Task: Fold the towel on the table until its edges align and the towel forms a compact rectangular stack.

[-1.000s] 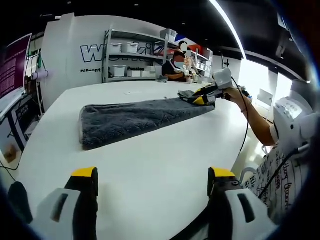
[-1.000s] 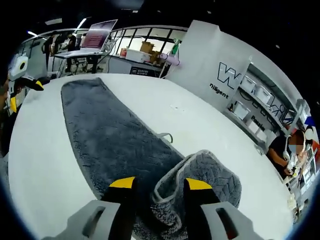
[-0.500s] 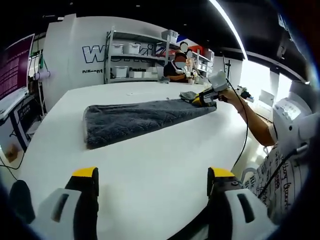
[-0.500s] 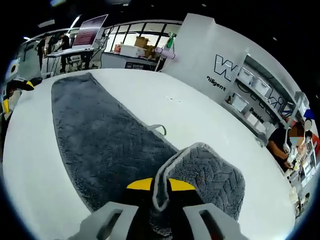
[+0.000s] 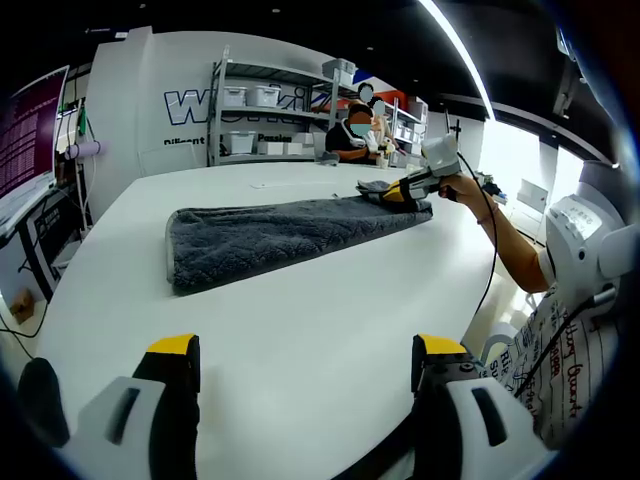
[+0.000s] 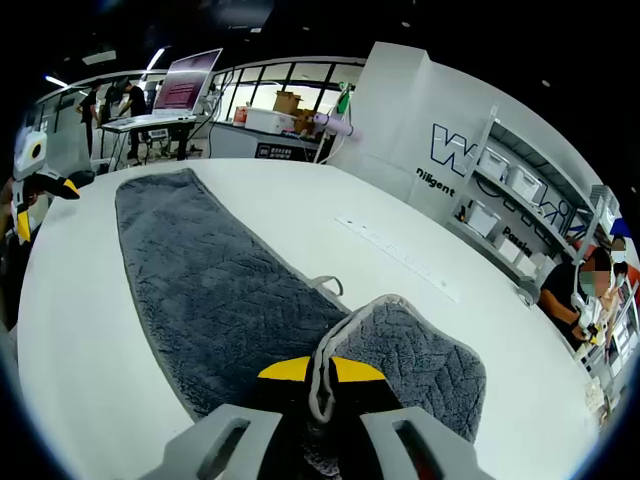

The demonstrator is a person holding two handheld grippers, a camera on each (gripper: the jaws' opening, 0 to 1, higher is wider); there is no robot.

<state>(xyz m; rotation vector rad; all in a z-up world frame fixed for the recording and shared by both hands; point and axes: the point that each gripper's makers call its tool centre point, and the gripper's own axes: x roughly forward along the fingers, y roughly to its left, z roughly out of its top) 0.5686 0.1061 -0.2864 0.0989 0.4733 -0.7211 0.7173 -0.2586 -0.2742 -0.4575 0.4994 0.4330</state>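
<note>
Table (image 5: 300, 330) carries the grey towel (image 5: 280, 232), a long strip running from near its left edge toward the far right corner. Since a second ago the right gripper (image 6: 320, 370) has gone from jaws spread around the curled-up end to pinching that end tight, and now lifts it slightly. So the lengthwise fold is likely starting. Left gripper (image 5: 300, 350) hovers near the table's near edge, jaws apart, empty.
</note>
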